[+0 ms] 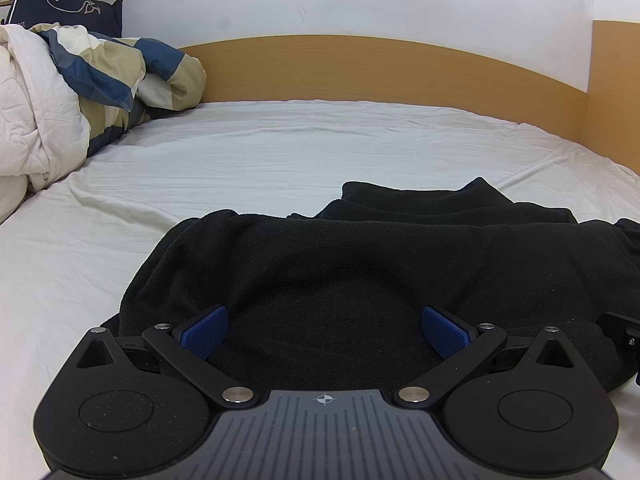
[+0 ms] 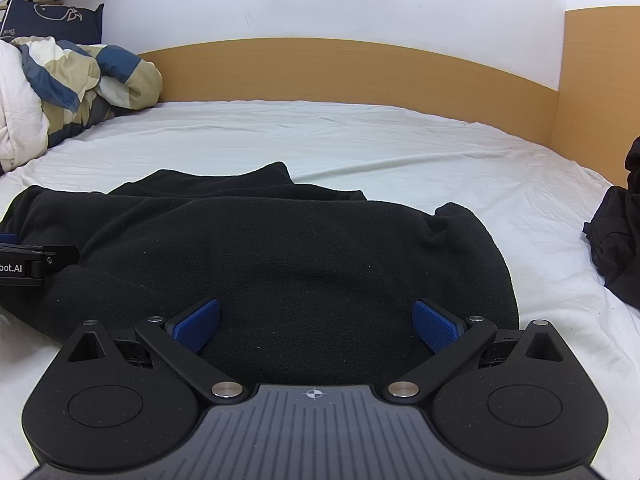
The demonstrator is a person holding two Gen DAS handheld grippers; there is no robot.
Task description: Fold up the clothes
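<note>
From my left wrist camera, the left tool (image 1: 324, 330) sits low over the near edge of the black garment (image 1: 360, 268), its blue pads (image 1: 205, 332) spread wide with nothing between them. The garment lies rumpled on the bed's white sheet (image 1: 240, 168), a striped duvet (image 1: 100, 76) bunched far left.

From my right wrist camera, the right tool (image 2: 316, 325) is likewise spread over the garment's near edge. Another dark pile (image 2: 618, 240) lies at the right edge.

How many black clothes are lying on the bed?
2. A black fleece garment lies spread right before both open tongs; a second crumpled black garment sits at the bed's right edge, partly cut off, so more may be hidden.
</note>
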